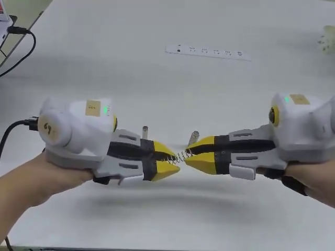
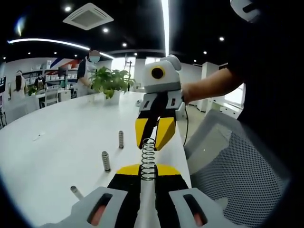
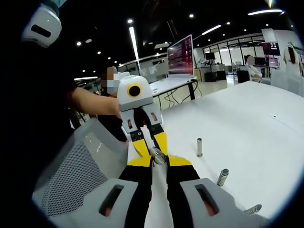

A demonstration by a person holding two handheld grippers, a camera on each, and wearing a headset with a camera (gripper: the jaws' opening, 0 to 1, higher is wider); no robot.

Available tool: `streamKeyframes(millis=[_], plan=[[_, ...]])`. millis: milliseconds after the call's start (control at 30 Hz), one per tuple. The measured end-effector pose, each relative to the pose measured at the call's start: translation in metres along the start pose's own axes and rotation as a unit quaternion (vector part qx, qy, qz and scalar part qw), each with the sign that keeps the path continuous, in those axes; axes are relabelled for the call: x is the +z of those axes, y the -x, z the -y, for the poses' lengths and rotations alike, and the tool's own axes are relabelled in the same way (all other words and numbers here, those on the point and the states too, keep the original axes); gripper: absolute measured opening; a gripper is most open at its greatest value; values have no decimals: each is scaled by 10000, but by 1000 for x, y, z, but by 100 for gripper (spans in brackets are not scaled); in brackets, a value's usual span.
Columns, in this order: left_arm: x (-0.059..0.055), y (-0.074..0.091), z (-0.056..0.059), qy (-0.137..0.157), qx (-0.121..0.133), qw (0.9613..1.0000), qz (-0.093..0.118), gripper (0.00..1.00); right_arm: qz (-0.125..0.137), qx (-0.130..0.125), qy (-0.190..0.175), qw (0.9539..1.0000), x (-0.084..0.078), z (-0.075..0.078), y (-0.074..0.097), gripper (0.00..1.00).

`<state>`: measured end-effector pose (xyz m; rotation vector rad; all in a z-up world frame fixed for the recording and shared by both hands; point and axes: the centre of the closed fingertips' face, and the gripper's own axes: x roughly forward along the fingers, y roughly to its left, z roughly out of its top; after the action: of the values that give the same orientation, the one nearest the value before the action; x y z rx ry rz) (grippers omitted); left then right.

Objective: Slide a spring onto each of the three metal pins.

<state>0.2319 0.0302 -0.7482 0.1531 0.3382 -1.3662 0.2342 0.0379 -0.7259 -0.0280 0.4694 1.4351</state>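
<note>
— Two springs are on, by my count, and one is left. In the head view the left gripper (image 1: 174,160) and right gripper (image 1: 187,155) meet tip to tip above the table (image 1: 157,89), with a spring (image 1: 181,155) strung between them.

— Are both gripping it?

— It looks so. Each pair of jaws is pinched on one end, and the spring hangs clear of the table. Behind them a bare pin (image 1: 145,130) stands near the left gripper, and a sprung pin (image 1: 194,137) stands just past the right tips.

— And the left gripper view?

— The left gripper (image 2: 148,172) nips the near end of the spring (image 2: 148,154). The far end runs into the right gripper (image 2: 151,145). On the table, the bare pin (image 2: 76,192) is nearest, then a sprung pin (image 2: 105,161), then another sprung pin (image 2: 120,139).

— The right gripper view?

— It's the same row from the other end. The right gripper (image 3: 159,159) is clamped on the spring (image 3: 158,155), and the left gripper (image 3: 150,142) faces it. The bare pin (image 3: 199,147) is farthest, with a sprung pin (image 3: 223,176) and another sprung pin (image 3: 254,209) closer in.

— So what's left?

— The held spring goes on the bare pin, I'd say. Which gripper truly bears it is hard to tell, because the tips crowd together.
</note>
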Motion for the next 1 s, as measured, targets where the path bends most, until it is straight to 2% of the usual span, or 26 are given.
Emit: streamKeyframes(millis=[333,633,900,1000], plan=[[-9,-2,1,-28,39,9999,-120,2,150,-58,174,9997,13,-8,-11,8],[-9,-1,-4,-26,139,9998,-100,2,22,-234,789,9966,23,-11,-27,8],[-11,2,-6,-19,197,9997,-120,2,-59,-243,1128,9933,22,-14,-34,8],[-10,3,-6,7,204,9998,-81,2,3,-211,1235,9921,23,-14,-34,8]])
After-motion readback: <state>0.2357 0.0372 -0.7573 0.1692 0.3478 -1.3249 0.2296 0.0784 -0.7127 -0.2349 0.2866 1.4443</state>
